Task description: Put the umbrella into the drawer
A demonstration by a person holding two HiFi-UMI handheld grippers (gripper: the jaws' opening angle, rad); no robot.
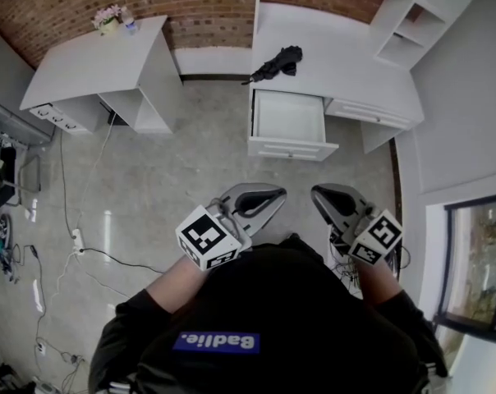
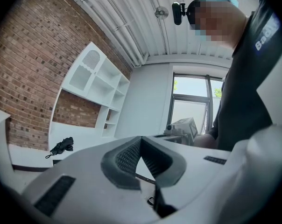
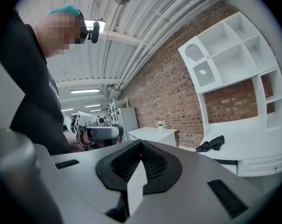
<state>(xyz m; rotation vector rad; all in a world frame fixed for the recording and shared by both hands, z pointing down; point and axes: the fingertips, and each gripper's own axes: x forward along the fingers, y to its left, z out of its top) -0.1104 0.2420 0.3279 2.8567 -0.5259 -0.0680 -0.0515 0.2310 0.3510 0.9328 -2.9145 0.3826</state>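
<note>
Both my claws are clenched tight with nothing in them. Left claw (image 1: 264, 197) and right claw (image 1: 326, 197) sit side by side close to my chest, over the floor. The umbrella (image 1: 274, 62) is folded up, black, lying on the white bench (image 1: 338, 64) at the far side by the brick wall. The drawer (image 1: 287, 125) hangs open just nearer than it, well apart from both claws.

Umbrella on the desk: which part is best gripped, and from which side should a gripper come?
Probably the thick folded middle of the umbrella, jaws across its length. It lies flat on the white desk, slanting, thin end toward the front edge above the open drawer. Coming from the desk's front, slightly above, looks clearest.
</note>
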